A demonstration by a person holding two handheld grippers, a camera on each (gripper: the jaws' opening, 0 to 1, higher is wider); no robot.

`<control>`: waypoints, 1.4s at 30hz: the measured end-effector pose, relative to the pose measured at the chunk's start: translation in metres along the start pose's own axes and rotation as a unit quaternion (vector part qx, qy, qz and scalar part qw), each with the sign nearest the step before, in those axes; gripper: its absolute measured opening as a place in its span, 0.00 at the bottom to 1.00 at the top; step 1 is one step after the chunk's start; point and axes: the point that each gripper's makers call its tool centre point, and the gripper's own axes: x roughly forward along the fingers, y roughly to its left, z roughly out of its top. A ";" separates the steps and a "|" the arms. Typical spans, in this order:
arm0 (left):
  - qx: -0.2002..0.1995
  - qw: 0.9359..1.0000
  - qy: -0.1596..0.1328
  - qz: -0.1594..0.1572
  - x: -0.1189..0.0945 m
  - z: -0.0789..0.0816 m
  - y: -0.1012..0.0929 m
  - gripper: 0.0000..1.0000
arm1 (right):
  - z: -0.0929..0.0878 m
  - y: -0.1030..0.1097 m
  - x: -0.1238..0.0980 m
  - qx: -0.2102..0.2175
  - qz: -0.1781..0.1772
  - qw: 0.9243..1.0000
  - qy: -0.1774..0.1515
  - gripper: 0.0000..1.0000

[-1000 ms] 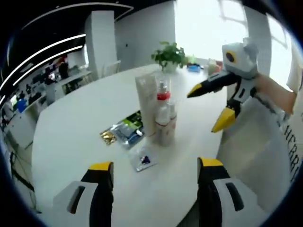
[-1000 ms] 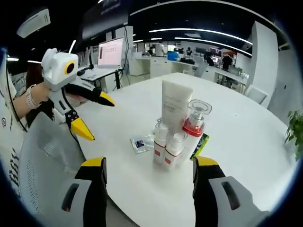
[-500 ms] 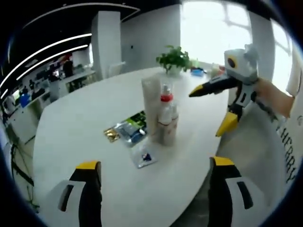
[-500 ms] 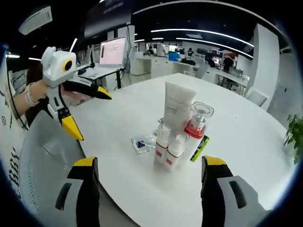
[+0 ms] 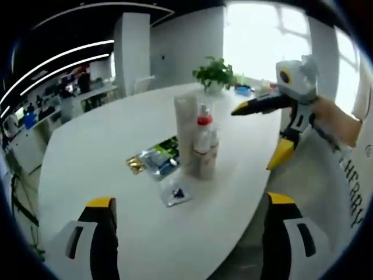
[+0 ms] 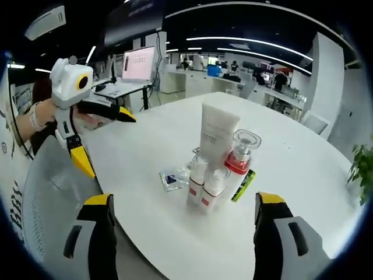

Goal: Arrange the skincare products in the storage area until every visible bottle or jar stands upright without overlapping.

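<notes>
Four skincare containers stand bunched at the centre of the right gripper view: one tall white tube [image 6: 217,135], one clear-capped pump bottle with a red collar [image 6: 238,160], and two small white bottles with red bands [image 6: 204,186] in front. All four look upright, packed so close that they touch or nearly touch, which I take as a tidy cluster made to keep them from toppling. In the left gripper view the same group sits at the middle of the frame, the tube [image 5: 186,131] behind the pump bottle [image 5: 201,131].

Beside them on the round white bench [image 6: 303,175] lies one small clear sachet [image 6: 173,178], just left of the cluster, and a few flat foil packets [image 5: 152,161], green and silver, lie on the far side; I cannot count those surely. One potted plant [image 5: 214,73] stands at the upper centre of the left gripper view.

Both tongs hang off the bench edge, well apart from the bottles. The left tongs [image 6: 96,140] are spread wide and hold nothing; the right tongs [image 5: 262,131] are spread wide too, equally empty. Judging by this, the arranging seems nearly or fully done.
</notes>
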 end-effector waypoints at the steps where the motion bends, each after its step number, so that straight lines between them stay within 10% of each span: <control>1: 0.000 1.000 0.000 -0.001 0.000 0.000 0.000 0.99 | 0.000 0.001 0.000 0.001 0.002 1.000 -0.001 0.99; 27: -0.007 1.000 0.019 -0.011 0.014 -0.006 -0.002 0.99 | 0.001 -0.008 0.005 0.022 0.018 1.000 0.003 1.00; 42: -0.008 1.000 0.023 -0.020 0.022 -0.004 -0.001 0.99 | 0.029 -0.048 -0.007 0.074 0.028 0.995 -0.056 1.00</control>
